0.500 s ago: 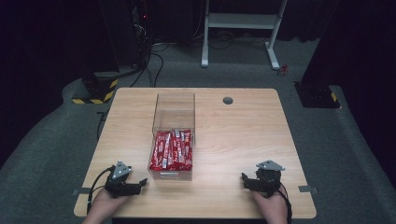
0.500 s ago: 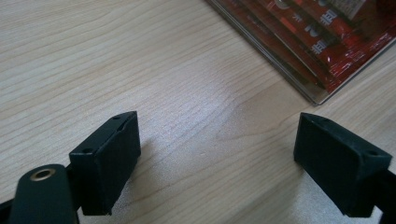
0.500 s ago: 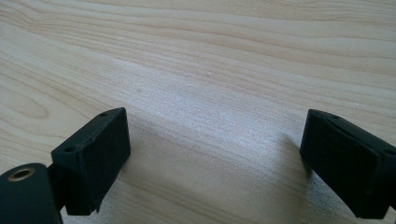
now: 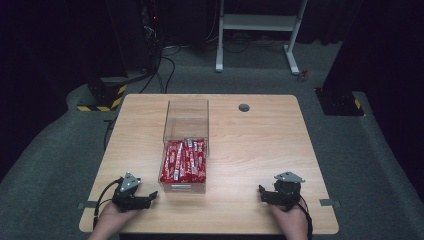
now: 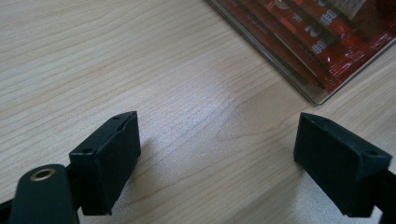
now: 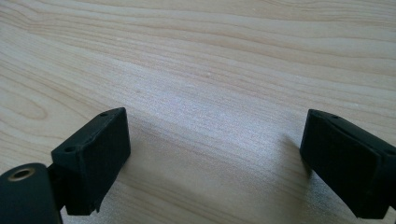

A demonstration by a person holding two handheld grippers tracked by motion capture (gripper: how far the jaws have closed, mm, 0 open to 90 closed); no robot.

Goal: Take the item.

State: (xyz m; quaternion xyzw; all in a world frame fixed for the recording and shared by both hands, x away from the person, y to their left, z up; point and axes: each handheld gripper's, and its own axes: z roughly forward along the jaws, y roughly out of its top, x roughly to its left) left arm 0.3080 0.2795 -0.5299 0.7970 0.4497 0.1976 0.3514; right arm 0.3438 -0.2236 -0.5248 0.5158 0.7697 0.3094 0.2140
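Observation:
A clear plastic box (image 4: 185, 120) stands mid-table, its near half packed with several red snack packets (image 4: 185, 160). My left gripper (image 4: 150, 198) rests on the table at the near left, a short way left of the box's front corner, held by a hand. In the left gripper view its jaws stand wide apart over bare wood, so the left gripper (image 5: 217, 158) is open, with the box corner and red packets (image 5: 322, 42) at the upper right. My right gripper (image 4: 264, 194) rests at the near right, well clear of the box. The right gripper (image 6: 215, 163) is open over bare wood.
The wooden table (image 4: 265, 145) has a round cable hole (image 4: 244, 107) near its far edge. Behind the table stand a white desk frame (image 4: 257, 30) and dark equipment with cables on the floor. A yellow-black striped base (image 4: 102, 97) sits at the far left.

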